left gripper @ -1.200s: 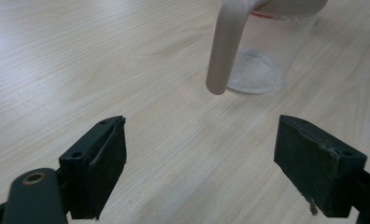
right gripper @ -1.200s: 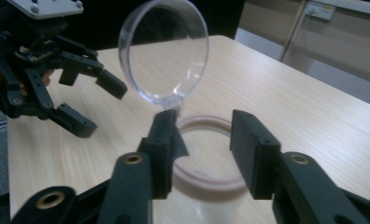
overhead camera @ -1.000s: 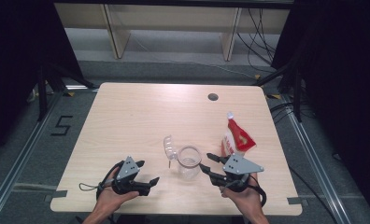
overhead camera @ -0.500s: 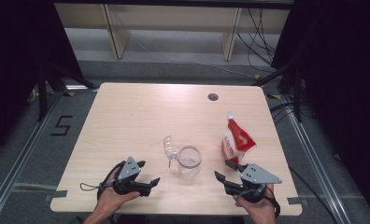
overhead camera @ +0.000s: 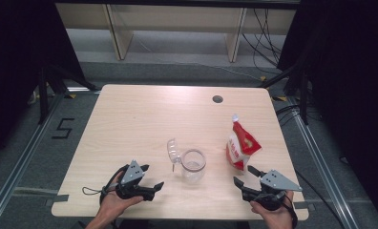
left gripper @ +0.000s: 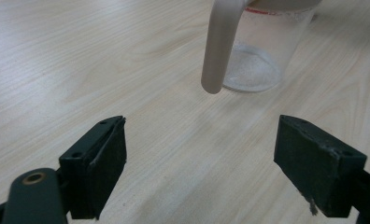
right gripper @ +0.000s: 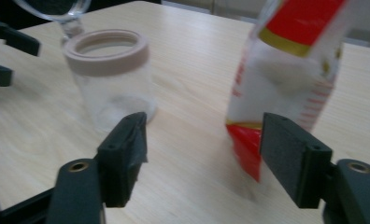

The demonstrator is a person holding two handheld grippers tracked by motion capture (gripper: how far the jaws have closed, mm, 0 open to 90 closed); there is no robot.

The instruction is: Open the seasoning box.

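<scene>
jar (overhead camera: 194, 165) upright near the table (overhead camera: 144, 119) front edge, lid flipped open, pouch (overhead camera: 242, 147) standing just right of it, right gripper (overhead camera: 245, 177) near the pouch, jaws just opened wide, empty, left gripper (overhead camera: 151, 178) left of the jar, jaws wide, empty

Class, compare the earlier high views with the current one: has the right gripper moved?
Yes. The right gripper, fingers just opening with nothing between them, has drawn back from the clear jar towards the table near edge, below the pouch.
</scene>
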